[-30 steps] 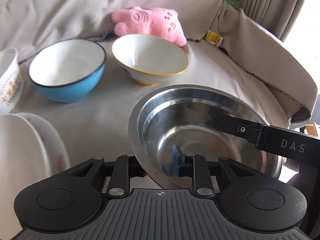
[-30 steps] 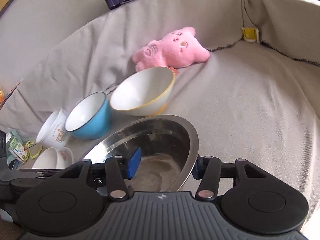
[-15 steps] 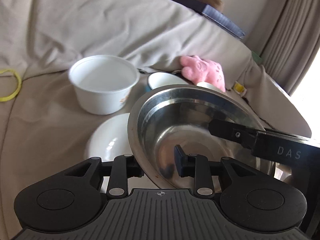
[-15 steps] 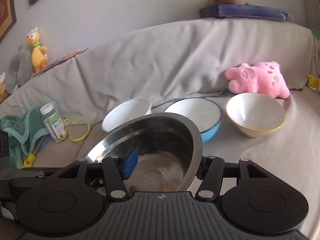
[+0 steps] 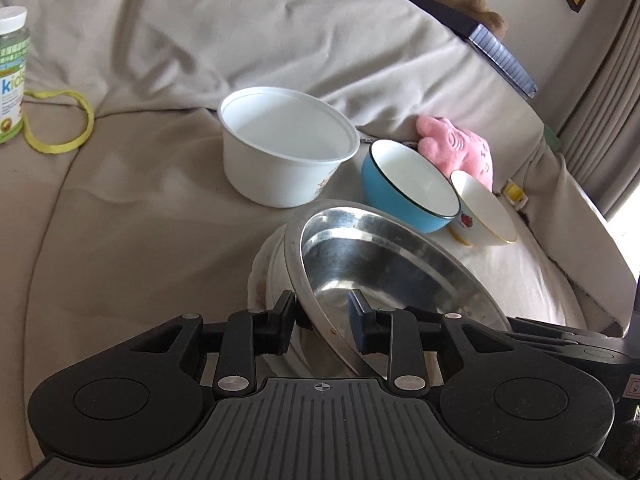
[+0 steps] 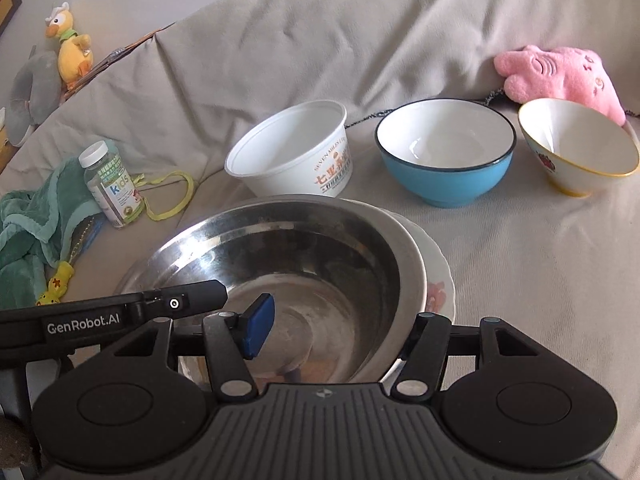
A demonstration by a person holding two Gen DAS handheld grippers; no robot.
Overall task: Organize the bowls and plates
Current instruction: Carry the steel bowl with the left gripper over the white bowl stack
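You've got the steel bowl (image 6: 304,280) sitting over the white floral plate (image 6: 438,280), right in the middle of the sofa (image 6: 520,280) seat. Your left claw (image 5: 322,322) has its 2 fingers straddling the near rim, 1 outside and the blue pad inside, and there's a visible gap either side, so I'd call it apart, not clamped. Your right claw (image 6: 338,330) is spread wide too, 1 pad inside the bowl and the other finger outside the rim at 3 o'clock, and I can't tell if that outer one is touching.

The steel bowl looks tilted in the left view, so I'd guess it isn't fully seated. The cushion is soft, so pulling either claw out crooked could hook the rim and slide the bowl off the plate. The white plastic tub (image 6: 296,152) at 12 o'clock and the blue bowl (image 6: 444,152) at 1 o'clock are near enough to get bumped.
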